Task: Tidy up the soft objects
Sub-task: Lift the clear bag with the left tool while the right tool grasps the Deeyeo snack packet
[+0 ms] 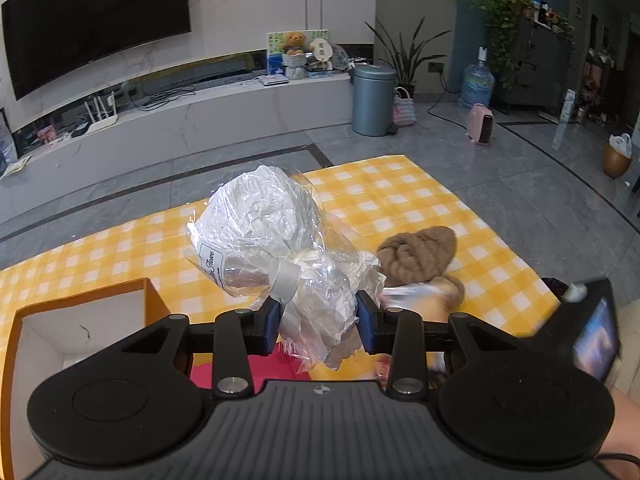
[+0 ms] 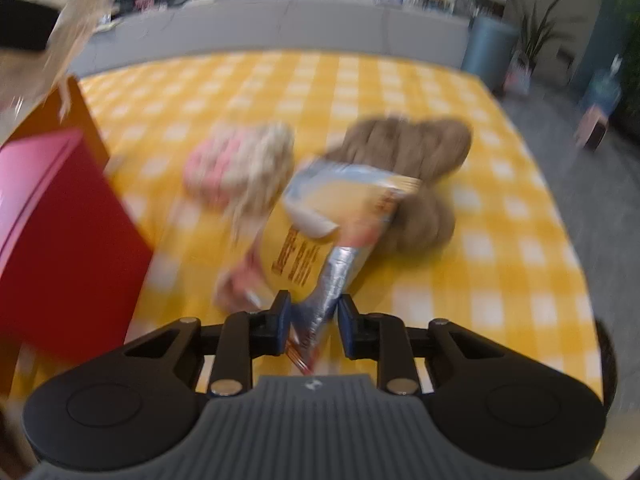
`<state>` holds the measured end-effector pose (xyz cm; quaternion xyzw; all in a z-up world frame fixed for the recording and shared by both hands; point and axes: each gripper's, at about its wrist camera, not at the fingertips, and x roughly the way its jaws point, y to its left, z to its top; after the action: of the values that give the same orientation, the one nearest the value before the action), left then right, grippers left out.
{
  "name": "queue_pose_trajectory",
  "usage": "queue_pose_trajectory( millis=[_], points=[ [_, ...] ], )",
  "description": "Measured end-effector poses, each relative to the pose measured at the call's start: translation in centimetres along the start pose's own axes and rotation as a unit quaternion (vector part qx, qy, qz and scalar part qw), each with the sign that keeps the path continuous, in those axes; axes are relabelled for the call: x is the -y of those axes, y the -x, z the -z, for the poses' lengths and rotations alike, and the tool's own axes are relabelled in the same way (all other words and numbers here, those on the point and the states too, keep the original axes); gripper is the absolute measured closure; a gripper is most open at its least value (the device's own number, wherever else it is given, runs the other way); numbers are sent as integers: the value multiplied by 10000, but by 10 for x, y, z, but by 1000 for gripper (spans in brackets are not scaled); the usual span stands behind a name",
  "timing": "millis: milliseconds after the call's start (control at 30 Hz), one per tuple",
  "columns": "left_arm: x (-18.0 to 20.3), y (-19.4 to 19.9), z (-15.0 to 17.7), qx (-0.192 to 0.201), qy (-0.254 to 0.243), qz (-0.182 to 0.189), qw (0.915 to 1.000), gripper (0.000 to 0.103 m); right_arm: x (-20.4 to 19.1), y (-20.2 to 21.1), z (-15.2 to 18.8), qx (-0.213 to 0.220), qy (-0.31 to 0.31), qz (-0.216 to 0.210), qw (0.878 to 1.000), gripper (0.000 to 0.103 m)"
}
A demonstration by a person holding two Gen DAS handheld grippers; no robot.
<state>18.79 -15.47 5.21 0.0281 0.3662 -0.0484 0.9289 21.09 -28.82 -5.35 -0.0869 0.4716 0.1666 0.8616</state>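
Living-room floor and a TV wall sat behind the yellow checked table (image 1: 420,200) you were working on. Your left gripper (image 1: 320,322) had its fingers clamped on the crumpled neck of a clear plastic bag (image 1: 256,224) stuffed with something white, and the bulk of it hung ahead of the fingers toward the middle of the left-wrist frame, off the table as far as I could judge. The open orange box (image 1: 80,320) sat right at the lower left of that frame, just beside the bag, so your left hand was clearly the nearer one for a drop-in.

Your right gripper (image 2: 312,320) had its fingers closed in on the silver crimped end of a yellow snack packet (image 2: 320,216); it was blurry, but the pads looked like they were pinching it. The packet's long axis ran straight away from the fingers, up toward the brown knitted thing (image 2: 412,152), which its far end overlapped. A pink-and-cream soft item (image 2: 240,164) lay just left of it, and the red box (image 2: 60,240) filled the left edge.
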Motion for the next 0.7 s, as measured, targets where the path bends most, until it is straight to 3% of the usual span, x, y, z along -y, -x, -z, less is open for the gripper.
queue_pose_trajectory(
  millis=[33,100,167,233,367,467,600,700],
  points=[
    [-2,0,0,-9,39,31,10000,60,-1,1,5,-92,15,-40,9999,80],
    [-6,0,0,-34,150,95,9998,60,1,6,10,-8,-90,81,9999,66],
    [-9,-1,1,-48,226,150,9996,60,5,9,8,170,-329,99,9993,25],
    [-12,0,2,-61,258,167,9995,60,11,10,3,368,-783,-36,9962,13],
    [-14,0,2,-85,317,239,9992,60,20,-7,-5,222,-1863,-146,9821,7],
    [-19,1,2,-56,537,283,9981,60,13,-20,-10,127,-2192,164,9755,7],
    [-23,1,1,-51,660,294,9974,60,-3,-31,-15,219,-2248,321,9736,7],
    [-23,3,1,-101,663,345,9972,60,-13,-40,-18,174,-1812,448,9823,7]
  ],
)
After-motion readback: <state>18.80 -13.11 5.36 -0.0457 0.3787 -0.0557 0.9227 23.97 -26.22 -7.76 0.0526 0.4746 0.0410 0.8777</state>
